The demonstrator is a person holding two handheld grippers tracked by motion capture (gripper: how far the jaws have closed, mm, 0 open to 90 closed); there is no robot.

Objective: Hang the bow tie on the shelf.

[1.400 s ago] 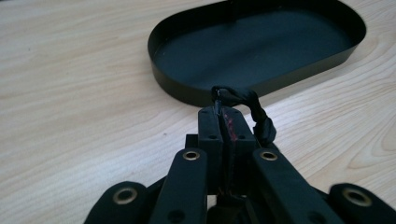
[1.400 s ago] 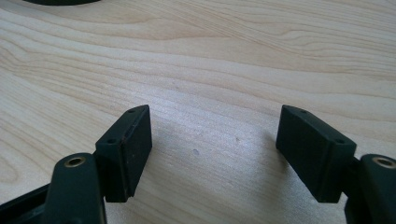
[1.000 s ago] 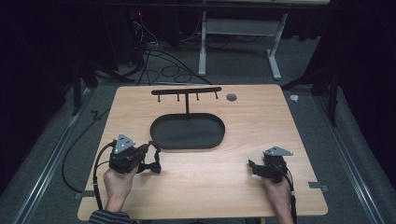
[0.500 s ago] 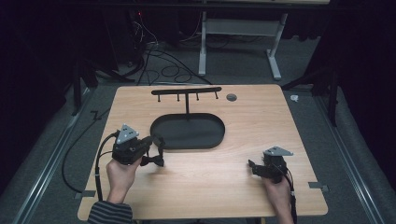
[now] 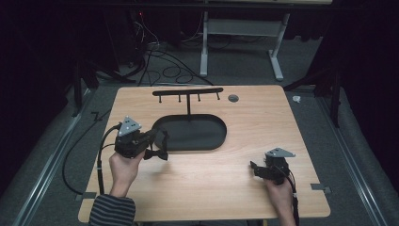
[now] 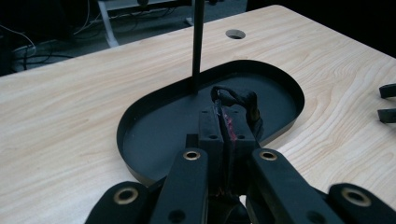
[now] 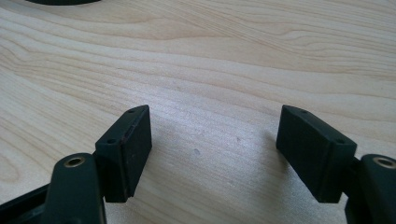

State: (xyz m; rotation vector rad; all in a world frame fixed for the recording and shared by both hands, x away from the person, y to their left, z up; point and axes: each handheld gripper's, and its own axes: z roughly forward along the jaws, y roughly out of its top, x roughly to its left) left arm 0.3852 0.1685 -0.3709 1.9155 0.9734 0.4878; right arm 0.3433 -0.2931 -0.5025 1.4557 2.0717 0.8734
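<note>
An oval tray (image 5: 193,136) sits mid-table (image 5: 244,197), a post with a hooked crossbar (image 5: 188,92) rising from its far rim. The left gripper (image 5: 157,146) hangs at the tray's left end; the right gripper (image 5: 256,170) rests on bare wood, well apart to the right.

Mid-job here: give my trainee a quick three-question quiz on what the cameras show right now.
1. True or false: the left claw is shut on a small dark thing.
2. What lies right behind the left claw? A) the black oval tray B) a white bowl C) a cardboard box
3. Fill in: the right claw hangs ____ over bare table, with nothing between its jaws.

Key
1. True; the jaws press together on it in the left gripper view.
2. A; a thin post with a hook bar rises from its far rim.
3. open
</note>
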